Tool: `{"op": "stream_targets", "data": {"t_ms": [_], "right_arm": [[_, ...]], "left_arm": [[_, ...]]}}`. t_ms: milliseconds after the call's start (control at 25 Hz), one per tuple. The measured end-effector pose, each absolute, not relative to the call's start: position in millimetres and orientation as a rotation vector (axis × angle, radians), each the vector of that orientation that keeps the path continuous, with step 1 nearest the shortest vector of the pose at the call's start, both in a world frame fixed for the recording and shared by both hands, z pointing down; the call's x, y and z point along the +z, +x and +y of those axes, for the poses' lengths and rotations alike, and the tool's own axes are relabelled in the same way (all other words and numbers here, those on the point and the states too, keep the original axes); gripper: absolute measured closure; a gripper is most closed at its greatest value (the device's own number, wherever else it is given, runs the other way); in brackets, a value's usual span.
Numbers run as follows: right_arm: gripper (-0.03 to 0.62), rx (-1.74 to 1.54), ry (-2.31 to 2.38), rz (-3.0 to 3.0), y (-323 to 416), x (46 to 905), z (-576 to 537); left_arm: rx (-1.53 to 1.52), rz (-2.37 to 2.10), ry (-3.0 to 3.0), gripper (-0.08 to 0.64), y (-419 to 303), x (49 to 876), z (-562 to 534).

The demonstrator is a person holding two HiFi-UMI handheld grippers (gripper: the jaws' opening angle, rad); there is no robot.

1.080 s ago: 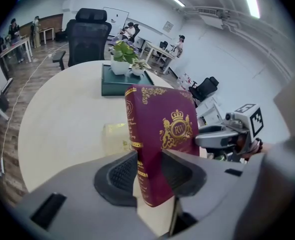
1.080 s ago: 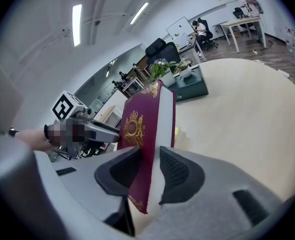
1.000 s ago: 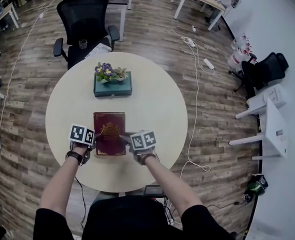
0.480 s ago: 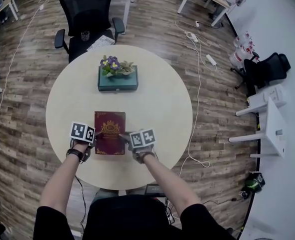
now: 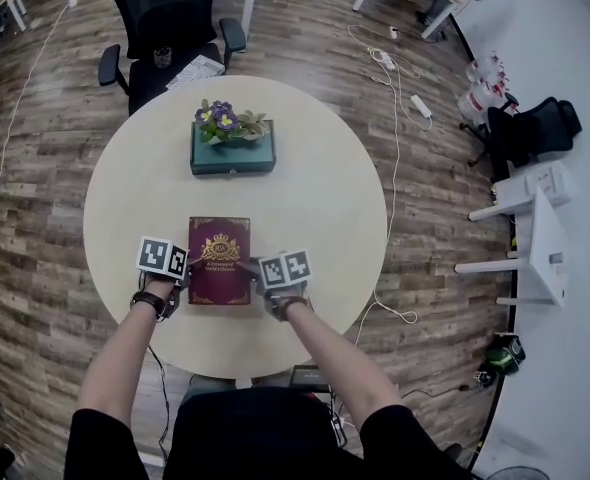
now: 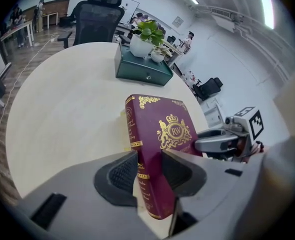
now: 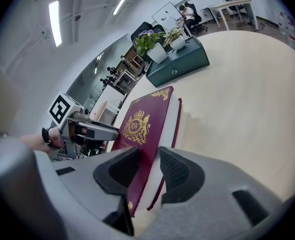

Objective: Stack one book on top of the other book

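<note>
Both claws have come down a little with the maroon book [image 5: 220, 253] carried between them, so it now sits low, on or just off the counter [image 5: 315, 198]; which of the two I cannot tell. The left claw [image 5: 189, 270] is clamped on the spine side, its ribbed pads [image 6: 120, 174] pressed to the two covers. The right claw [image 5: 251, 273] grips the opposite, page-edge side, and its jaws are beginning to open while the book is still between them. The book lies crosswise between the two claws, its gold crest facing up.

Ahead of both claws, well apart from the maroon book, stands the teal book [image 5: 232, 160], box-like with a small clasp on its front. Small flower pots [image 5: 225, 123] rest on top of it.

The stack is not yet made, and this looks like the handling of the upper book. Next, the book probably needs a firm two-sided grip again. It must then rise and travel forward to the teal book. The pots take up that landing place, so they may have to be dealt with first.
</note>
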State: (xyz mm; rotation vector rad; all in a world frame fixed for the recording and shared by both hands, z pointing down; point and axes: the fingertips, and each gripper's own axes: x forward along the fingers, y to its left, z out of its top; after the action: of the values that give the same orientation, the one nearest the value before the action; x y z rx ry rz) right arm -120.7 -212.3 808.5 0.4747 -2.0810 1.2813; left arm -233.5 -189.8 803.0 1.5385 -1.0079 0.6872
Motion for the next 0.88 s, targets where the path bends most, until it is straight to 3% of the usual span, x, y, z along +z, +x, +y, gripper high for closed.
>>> {"op": "stream_targets", "data": {"t_ms": [280, 400, 520, 880], "right_arm": [[0.457, 1.298, 0.491, -2.071, -121.1, 809.5, -213.6], [0.408, 1.245, 0.498, -2.073, -116.4, 804.5, -211.4], [0.407, 1.145, 0.547, -2.11, -104.5, 790.1, -216.5], [0.431, 0.685, 0.632, -2.451, -87.8, 642.1, -221.1]], "left_arm": [[0.634, -0.99, 1.535, 0.407, -235.7, 805.8, -190.3], [0.647, -0.992, 1.526, 0.405, -239.3, 803.6, -183.3], [0.648, -1.023, 1.559, 0.399, -248.3, 790.4, -177.0], [0.414, -1.307, 2.146, 0.422, -222.2, 609.7, -190.8]]}}
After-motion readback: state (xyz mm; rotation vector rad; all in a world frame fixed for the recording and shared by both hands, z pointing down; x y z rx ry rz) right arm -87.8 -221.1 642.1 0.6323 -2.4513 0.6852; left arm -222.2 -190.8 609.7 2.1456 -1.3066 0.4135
